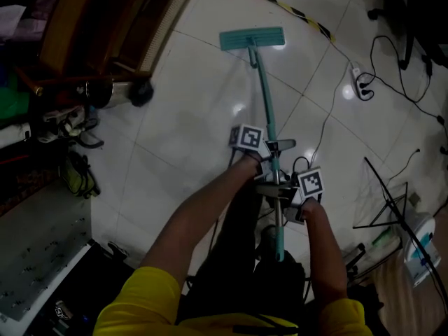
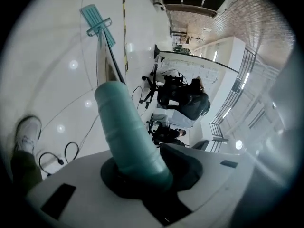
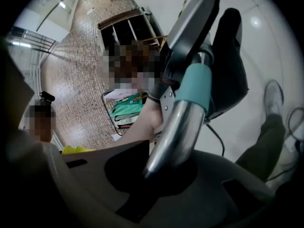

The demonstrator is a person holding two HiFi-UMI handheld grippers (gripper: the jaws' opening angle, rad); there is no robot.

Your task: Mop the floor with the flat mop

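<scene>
The flat mop's teal head (image 1: 252, 39) lies flat on the white tiled floor, far from me. Its handle (image 1: 267, 103) slants back toward my body. My left gripper (image 1: 269, 150) is shut on the handle higher up the pole, and my right gripper (image 1: 281, 196) is shut on it just behind. In the left gripper view the teal handle (image 2: 133, 137) sits between the jaws of my left gripper (image 2: 142, 175), with the mop head (image 2: 97, 18) far off. In the right gripper view the bare metal pole (image 3: 173, 137) passes through my right gripper (image 3: 156, 170), below a teal sleeve (image 3: 194, 87).
A dark wooden shelf (image 1: 119, 19) stands at the back left, and yellow-black tape (image 1: 280, 2) crosses the floor behind the mop head. A power strip (image 1: 360, 82) and cables trail on the right. A folding stand (image 1: 392, 201) is near my right side. My shoe (image 2: 26, 134) is beside the handle.
</scene>
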